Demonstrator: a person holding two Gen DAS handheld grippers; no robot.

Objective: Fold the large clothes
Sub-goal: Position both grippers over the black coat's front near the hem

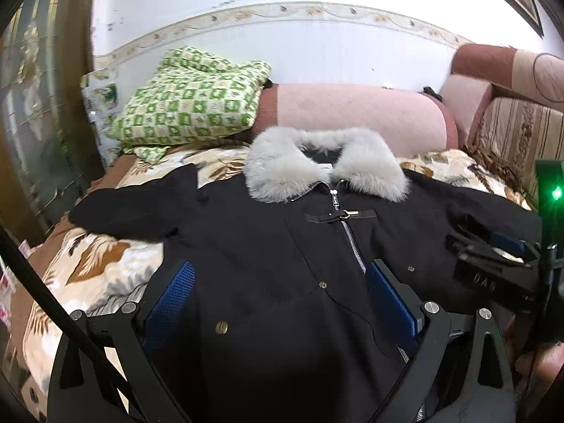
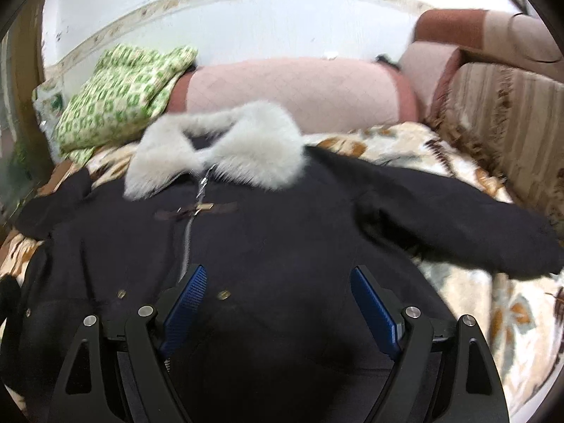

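Note:
A black coat (image 1: 264, 232) with a grey fur collar (image 1: 317, 162) lies front up and zipped on a floral bedspread (image 1: 88, 264). Its sleeves spread out to both sides, one sleeve (image 1: 134, 211) to the left. My left gripper (image 1: 282, 289) hovers open over the coat's lower front, blue pads (image 1: 172, 299) wide apart. In the right wrist view my right gripper (image 2: 280, 292) is also open above the coat (image 2: 282, 229), right of the zipper (image 2: 188, 239). The collar (image 2: 218, 148) and the other sleeve (image 2: 458, 232) lie beyond it. The right gripper's body shows at the left wrist view's right edge.
A green patterned pillow (image 1: 190, 102) and a pink bolster (image 1: 352, 116) lie against the wall behind the collar. A striped sofa cushion (image 1: 511, 123) stands at the right. Bare bedspread (image 2: 493, 317) shows right of the coat.

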